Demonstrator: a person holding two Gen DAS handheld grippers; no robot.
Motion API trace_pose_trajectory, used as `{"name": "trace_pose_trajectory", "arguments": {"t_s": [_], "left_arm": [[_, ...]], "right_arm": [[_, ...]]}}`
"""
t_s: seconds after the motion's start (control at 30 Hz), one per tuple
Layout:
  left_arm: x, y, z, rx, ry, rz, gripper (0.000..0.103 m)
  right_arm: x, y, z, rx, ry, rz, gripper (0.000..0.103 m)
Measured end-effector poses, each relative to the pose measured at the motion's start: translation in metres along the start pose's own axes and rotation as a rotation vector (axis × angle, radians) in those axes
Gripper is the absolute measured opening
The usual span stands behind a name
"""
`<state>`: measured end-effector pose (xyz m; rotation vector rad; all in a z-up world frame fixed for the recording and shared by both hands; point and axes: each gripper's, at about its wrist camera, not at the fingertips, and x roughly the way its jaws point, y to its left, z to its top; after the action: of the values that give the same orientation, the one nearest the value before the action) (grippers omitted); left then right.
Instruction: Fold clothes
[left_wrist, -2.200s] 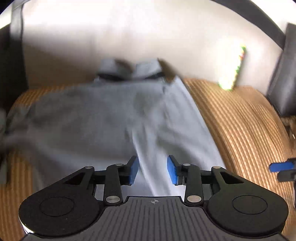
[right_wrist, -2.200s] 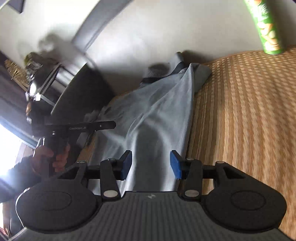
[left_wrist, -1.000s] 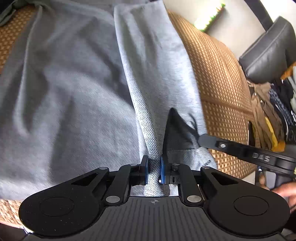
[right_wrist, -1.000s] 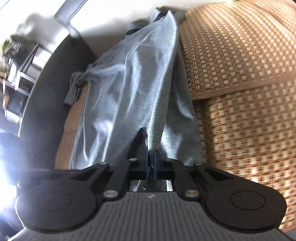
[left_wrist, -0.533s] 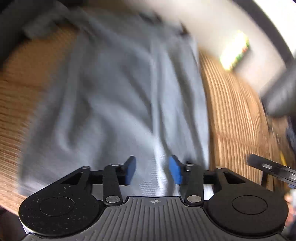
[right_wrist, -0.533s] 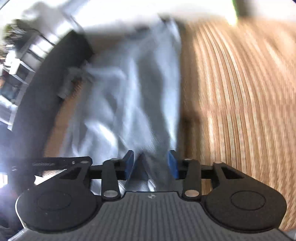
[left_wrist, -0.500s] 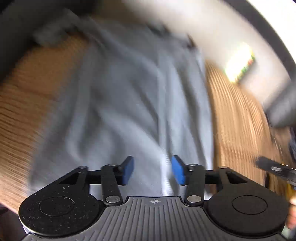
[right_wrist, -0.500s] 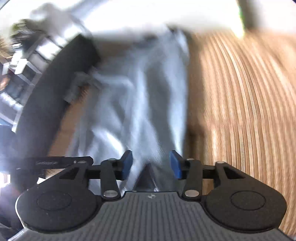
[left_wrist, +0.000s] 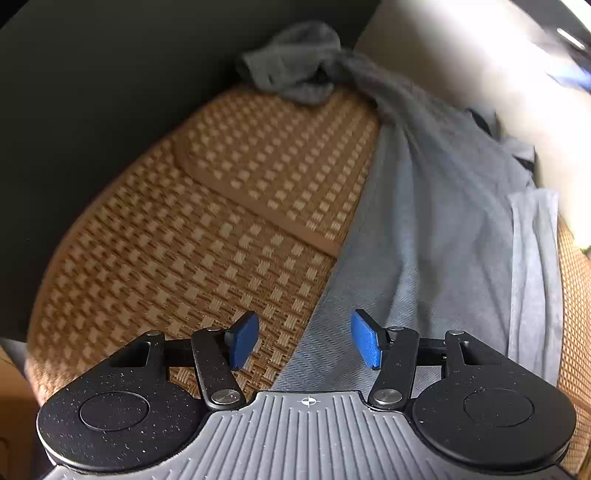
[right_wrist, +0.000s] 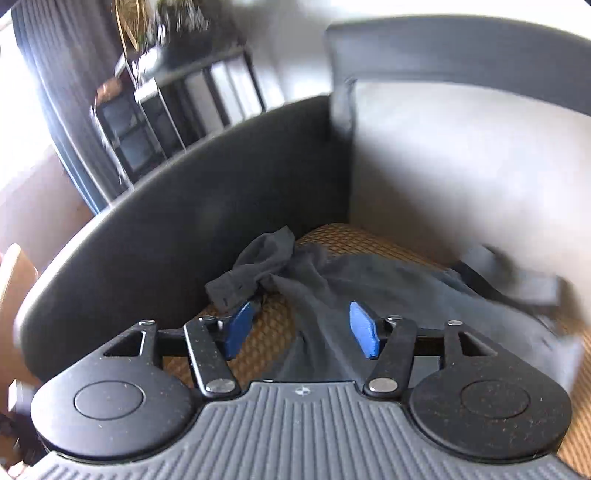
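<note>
A grey collared shirt lies flat on a woven brown seat mat, its right strip folded over onto the body. Its left sleeve is bunched against the dark armrest. My left gripper hovers over the shirt's left edge with its jaws opening; cloth shows beneath the gap but the blue pads touch nothing. In the right wrist view the shirt looks dark and the crumpled sleeve lies just ahead. My right gripper is above it, jaws opening and holding nothing.
A dark curved armrest bounds the seat on the left and a pale back cushion rises behind the shirt. A dark shelf unit stands beyond the armrest. Bare mat lies left of the shirt.
Both grippers let go of the folded shirt strip and opened. Both swung left, from the shirt's right side to its left edge and bunched sleeve.
</note>
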<state>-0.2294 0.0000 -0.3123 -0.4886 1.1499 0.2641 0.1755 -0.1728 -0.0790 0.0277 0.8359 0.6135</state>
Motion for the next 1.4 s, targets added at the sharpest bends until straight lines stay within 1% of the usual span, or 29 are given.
{"name": "trace_pose_trajectory", "arguments": {"t_s": [0.1, 0.17, 0.23, 0.3, 0.4, 0.47, 0.53, 0.57, 0.6, 0.63, 0.67, 0.7, 0.73, 0.77, 0.83, 0.9, 1.0, 1.03, 1.1, 1.17, 1.23, 1.27, 1.3, 1.33, 1.37, 1.4], "left_arm": [[0.012, 0.003, -0.002, 0.043, 0.057, -0.042, 0.070], [0.018, 0.004, -0.007, 0.059, 0.088, -0.060, 0.071], [0.021, 0.009, -0.009, 0.056, 0.091, -0.084, 0.073], [0.022, 0.011, -0.008, 0.055, 0.093, -0.096, 0.073], [0.023, 0.014, -0.004, 0.025, 0.096, -0.115, 0.075], [0.023, 0.016, -0.001, -0.003, 0.098, -0.126, 0.075], [0.022, 0.013, -0.001, 0.001, 0.096, -0.120, 0.074], [0.022, 0.012, -0.002, 0.010, 0.097, -0.113, 0.072], [0.022, 0.009, -0.002, 0.026, 0.094, -0.094, 0.062], [0.023, 0.008, -0.001, 0.042, 0.091, -0.080, 0.051], [0.023, 0.006, 0.000, 0.058, 0.089, -0.070, 0.008], [0.023, 0.008, 0.002, 0.038, 0.098, -0.079, 0.001], [0.024, 0.011, 0.005, 0.004, 0.111, -0.097, 0.001], [0.020, 0.012, 0.007, -0.011, 0.104, -0.100, 0.001], [0.008, 0.010, 0.011, -0.015, 0.069, -0.096, 0.001], [-0.010, 0.001, 0.013, 0.001, 0.031, -0.101, 0.001], [-0.037, -0.023, 0.008, 0.020, 0.001, -0.138, 0.001], [-0.044, -0.033, 0.005, 0.020, 0.004, -0.161, 0.001], [-0.054, -0.060, -0.004, 0.055, 0.013, -0.207, 0.001], [-0.061, -0.093, -0.015, 0.125, 0.032, -0.252, 0.001], [-0.060, -0.122, -0.030, 0.200, 0.057, -0.288, 0.004], [-0.051, -0.136, -0.038, 0.234, 0.090, -0.301, 0.010], [-0.040, -0.146, -0.046, 0.252, 0.136, -0.320, 0.019], [-0.028, -0.155, -0.053, 0.264, 0.184, -0.341, 0.021], [-0.015, -0.164, -0.060, 0.276, 0.232, -0.363, 0.022], [-0.009, -0.171, -0.065, 0.291, 0.256, -0.366, 0.024]], "right_arm": [[0.081, 0.011, 0.028, -0.036, 0.089, -0.017, 0.070], [0.129, 0.013, 0.039, -0.042, 0.138, -0.032, 0.070], [0.174, 0.016, 0.046, -0.054, 0.182, -0.048, 0.070], [0.214, 0.018, 0.046, -0.077, 0.243, -0.069, 0.070], [0.263, 0.017, 0.043, -0.108, 0.306, -0.136, 0.070], [0.284, 0.013, 0.040, -0.101, 0.322, -0.174, 0.070], [0.304, 0.010, 0.038, -0.095, 0.338, -0.204, 0.070], [0.309, 0.010, 0.037, -0.093, 0.346, -0.198, 0.069], [0.315, 0.010, 0.036, -0.092, 0.354, -0.193, 0.066], [0.318, 0.009, 0.035, -0.087, 0.356, -0.179, 0.051], [0.316, 0.008, 0.037, -0.074, 0.347, -0.155, 0.010], [0.313, 0.006, 0.042, -0.058, 0.336, -0.145, 0.006], [0.310, 0.005, 0.047, -0.043, 0.325, -0.135, 0.006], [0.304, 0.002, 0.052, -0.023, 0.299, -0.123, 0.006], [0.276, -0.012, 0.068, 0.055, 0.201, -0.073, 0.006], [0.238, -0.032, 0.079, 0.111, 0.121, -0.015, 0.006], [0.168, -0.065, 0.083, 0.137, 0.012, 0.041, 0.006], [0.142, -0.077, 0.082, 0.143, -0.024, 0.057, 0.006], [0.088, -0.105, 0.067, 0.166, -0.092, 0.071, 0.006], [0.037, -0.140, 0.041, 0.217, -0.158, 0.075, 0.006], [-0.004, -0.179, 0.004, 0.297, -0.209, 0.054, 0.007], [-0.017, -0.199, -0.017, 0.338, -0.216, 0.018, 0.007], [-0.027, -0.218, -0.039, 0.378, -0.212, -0.028, 0.011], [-0.030, -0.235, -0.063, 0.422, -0.178, -0.098, 0.014], [-0.027, -0.252, -0.087, 0.480, -0.125, -0.175, 0.025], [-0.025, -0.269, -0.110, 0.537, -0.072, -0.252, 0.027]]}}
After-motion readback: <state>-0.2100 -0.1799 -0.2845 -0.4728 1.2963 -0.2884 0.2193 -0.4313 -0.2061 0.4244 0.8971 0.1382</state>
